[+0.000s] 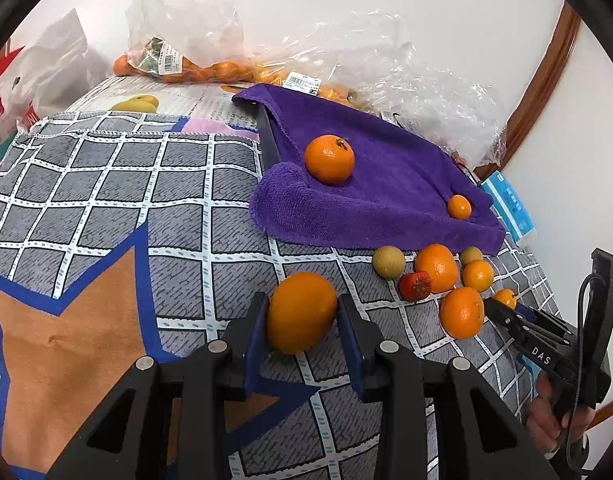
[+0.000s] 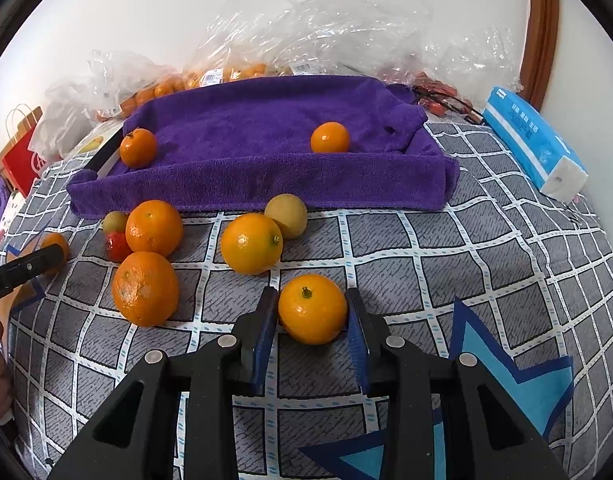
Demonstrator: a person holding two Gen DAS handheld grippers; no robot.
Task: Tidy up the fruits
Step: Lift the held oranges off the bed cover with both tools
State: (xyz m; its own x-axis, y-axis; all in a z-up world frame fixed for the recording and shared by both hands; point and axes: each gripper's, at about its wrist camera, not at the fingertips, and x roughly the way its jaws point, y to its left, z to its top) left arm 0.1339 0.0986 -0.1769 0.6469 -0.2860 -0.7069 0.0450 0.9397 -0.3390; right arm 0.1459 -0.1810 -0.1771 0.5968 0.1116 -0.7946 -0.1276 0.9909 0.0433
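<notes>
One readable marking, "DAS", on the right gripper [image 1: 506, 312].

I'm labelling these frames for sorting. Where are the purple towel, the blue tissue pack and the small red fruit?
purple towel [image 2: 266, 128]: right wrist view, on its flat middle.
blue tissue pack [image 2: 526, 136]: right wrist view, on its blue top face.
small red fruit [image 1: 415, 286]: left wrist view, on its front side.

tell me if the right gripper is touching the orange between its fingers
Touching. The right wrist view shows both blue pads of the right gripper pressed against the sides of the orange, no gap.
</notes>
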